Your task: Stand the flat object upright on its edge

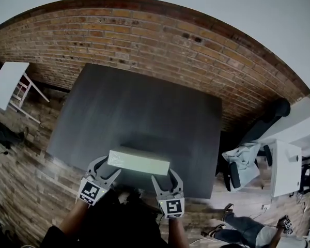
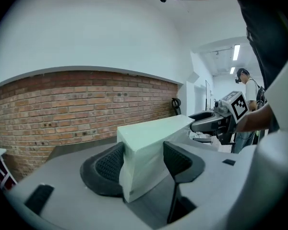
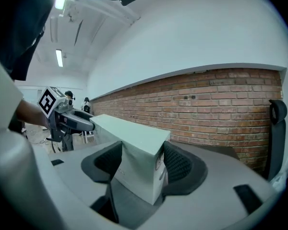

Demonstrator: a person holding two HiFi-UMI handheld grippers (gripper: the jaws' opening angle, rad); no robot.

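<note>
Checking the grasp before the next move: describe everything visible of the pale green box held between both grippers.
The pale green rectangular box looks like smooth cardboard: long, closed and sharp-edged, with a small printed label on one end. It lies roughly level above the near edge of the dark grey table. The left gripper clamps one end and the right gripper the other, ribbed pads against its sides. Whether it touches the table cannot be told.
</note>
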